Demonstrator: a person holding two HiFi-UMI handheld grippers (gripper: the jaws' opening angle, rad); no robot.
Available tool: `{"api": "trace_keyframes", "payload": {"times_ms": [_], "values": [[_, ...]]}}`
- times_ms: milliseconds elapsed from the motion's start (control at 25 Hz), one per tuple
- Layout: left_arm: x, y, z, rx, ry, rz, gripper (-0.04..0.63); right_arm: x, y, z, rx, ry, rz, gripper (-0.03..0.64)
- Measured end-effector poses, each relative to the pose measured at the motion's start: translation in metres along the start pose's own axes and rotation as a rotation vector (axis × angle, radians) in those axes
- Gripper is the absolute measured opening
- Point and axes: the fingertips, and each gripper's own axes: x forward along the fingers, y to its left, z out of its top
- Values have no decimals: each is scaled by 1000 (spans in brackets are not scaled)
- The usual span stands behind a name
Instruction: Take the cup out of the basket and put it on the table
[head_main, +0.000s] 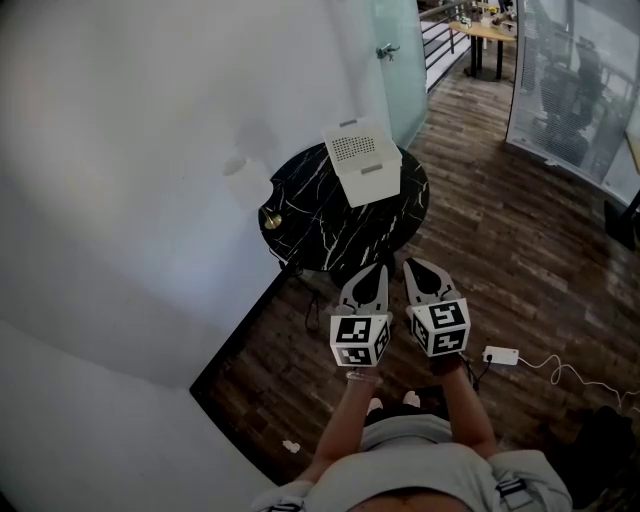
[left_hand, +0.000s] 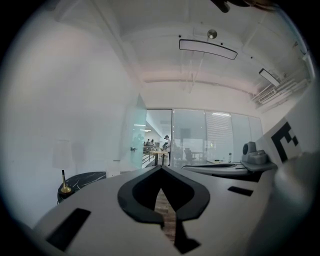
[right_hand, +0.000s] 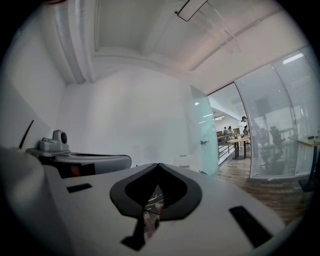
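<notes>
The person (head_main: 410, 470) is standing on the wooden floor (head_main: 500, 250), holding the left gripper (head_main: 378, 268) and the right gripper (head_main: 412, 263) side by side, both pointing ahead. Each gripper's jaws are pressing together at the tips, pinching nothing. A white power strip (head_main: 500, 355) is lying on the floor by the right gripper. Just beyond the jaws, the round black bench (head_main: 310, 215) is carrying a small brass stand (head_main: 271, 219) at its left edge and the white basket (head_main: 362, 160) at its far side. The cup is not showing; the basket's inside cannot be made out.
</notes>
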Motion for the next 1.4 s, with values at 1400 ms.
{"api": "trace_keyframes", "payload": {"times_ms": [1400], "values": [[70, 36, -7, -2, 12, -42, 6, 62, -30, 5, 13, -3, -45, 9]]}}
